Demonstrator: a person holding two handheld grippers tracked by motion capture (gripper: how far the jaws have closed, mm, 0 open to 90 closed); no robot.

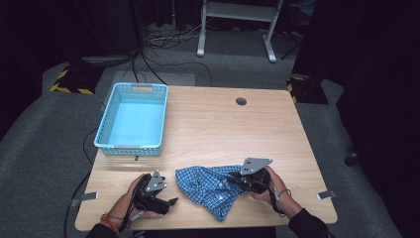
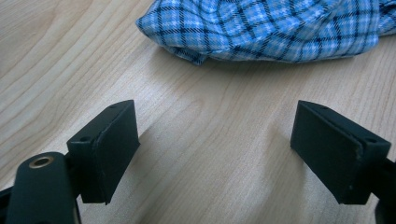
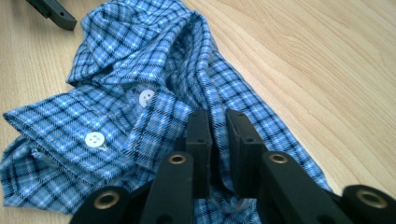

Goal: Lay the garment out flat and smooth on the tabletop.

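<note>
— Looking from the near edge of the table (image 1: 208, 124), what lies closest to the shirt (image 1: 210, 183)?

— Both grippers. The right gripper (image 1: 236, 181) sits at the shirt's right side, its jaws drawn narrow with a fold of checked cloth pinched between them; in the right gripper view the fingertips (image 3: 200, 122) press into the fabric just beside the button placket, two white buttons (image 3: 95, 139) off to one side. The left gripper (image 1: 171, 202) rests just left of the shirt, jaws spread wide, holding nothing, bare wood between the pads (image 2: 113, 144).

— How will that shirt behave?

— Light and limp, I'd judge. It's crumpled in a heap near the front edge, so any lift from one pinch will let the rest sag and drag. Not fragile, not slippery; woven cotton by the look of it.

— Where to grab?

— A doubled edge such as the cuff or placket, where layers are thicker. The rolled hem nearest the left gripper looks a fair second hold.

— And beyond the shirt?

— A pale blue basket (image 1: 110, 105), well apart, toward the far left, nothing inside it.
</note>
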